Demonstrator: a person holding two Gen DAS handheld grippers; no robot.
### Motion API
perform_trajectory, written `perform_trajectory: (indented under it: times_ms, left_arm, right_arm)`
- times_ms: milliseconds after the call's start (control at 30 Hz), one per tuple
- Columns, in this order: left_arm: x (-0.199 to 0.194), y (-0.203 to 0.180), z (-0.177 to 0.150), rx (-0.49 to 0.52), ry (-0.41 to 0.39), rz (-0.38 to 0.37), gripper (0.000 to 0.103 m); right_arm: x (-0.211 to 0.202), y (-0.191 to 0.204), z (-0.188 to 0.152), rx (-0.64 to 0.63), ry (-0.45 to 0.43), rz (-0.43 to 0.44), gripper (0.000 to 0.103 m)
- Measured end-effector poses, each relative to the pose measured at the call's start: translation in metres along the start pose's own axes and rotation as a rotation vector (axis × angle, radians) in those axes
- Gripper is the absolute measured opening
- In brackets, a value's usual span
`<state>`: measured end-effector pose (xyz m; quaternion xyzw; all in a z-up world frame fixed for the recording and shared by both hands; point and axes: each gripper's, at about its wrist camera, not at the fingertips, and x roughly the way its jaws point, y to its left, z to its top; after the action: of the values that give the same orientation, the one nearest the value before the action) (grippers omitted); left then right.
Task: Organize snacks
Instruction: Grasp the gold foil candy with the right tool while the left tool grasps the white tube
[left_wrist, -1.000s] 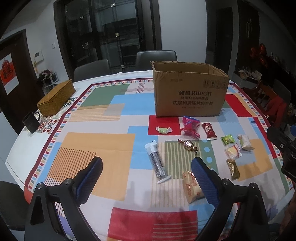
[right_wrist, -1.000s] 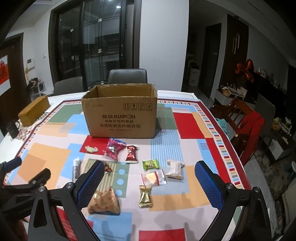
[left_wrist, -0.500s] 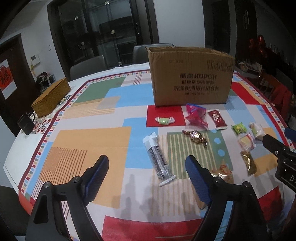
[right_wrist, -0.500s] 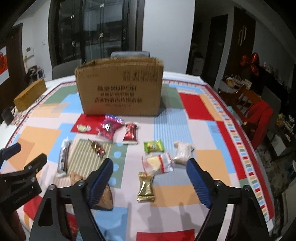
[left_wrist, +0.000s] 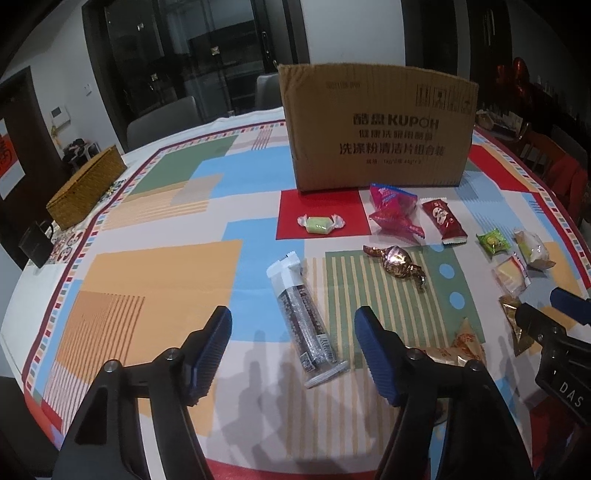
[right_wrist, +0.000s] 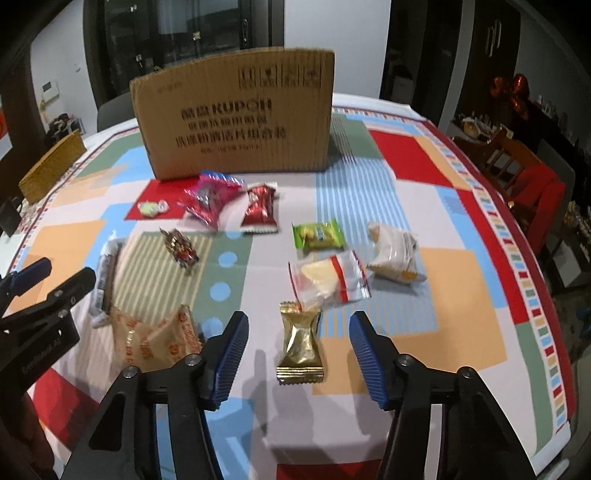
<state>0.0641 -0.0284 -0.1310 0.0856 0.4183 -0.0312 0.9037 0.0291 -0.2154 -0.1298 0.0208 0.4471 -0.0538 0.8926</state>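
Observation:
Several wrapped snacks lie on the patterned tablecloth in front of a brown cardboard box, also in the right wrist view. My left gripper is open and empty, low over the table, with a long silver-and-black bar between its fingers' line. My right gripper is open and empty, with a gold packet lying between its fingers. An orange triangular pack lies just left of it. Farther off lie a clear bag with a yellow wafer, a green packet and a red packet.
A woven basket and a black mug stand at the table's far left. A pink bag, a green candy and a brown foil candy lie near the box. Chairs stand behind the table; its front edge is close.
Both grippers have moved forward and down toward the snacks. The bar now lies between the left fingers and the gold packet between the right fingers. Both stay open.

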Motion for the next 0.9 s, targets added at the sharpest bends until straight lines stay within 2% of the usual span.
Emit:
perform_trajectory:
  times_ms: [133,367,500,567,800,900]
  left_arm:
    - [0.009,-0.002,-0.001,0.005,0.02,0.001,0.067]
    - [0.023,0.0,-0.003,-0.014,0.052,-0.002,0.055]
    - [0.03,0.0,-0.005,-0.019,0.074,-0.012,0.047]
    - [0.034,0.0,-0.005,-0.021,0.089,-0.02,0.041]
    - [0.04,-0.002,-0.007,-0.032,0.11,-0.033,0.039]
    - [0.04,-0.003,-0.008,-0.033,0.11,-0.055,0.031]
  right_arm:
    - [0.009,-0.002,-0.001,0.005,0.023,-0.005,0.055]
    - [0.02,0.001,-0.001,0.007,0.051,-0.003,0.055]
    - [0.026,0.001,-0.002,0.011,0.067,0.001,0.049]
    - [0.028,0.0,-0.002,0.013,0.07,0.007,0.042]
    - [0.031,0.0,-0.004,0.008,0.072,0.009,0.04]
    - [0.03,0.001,-0.004,0.005,0.071,0.022,0.025]
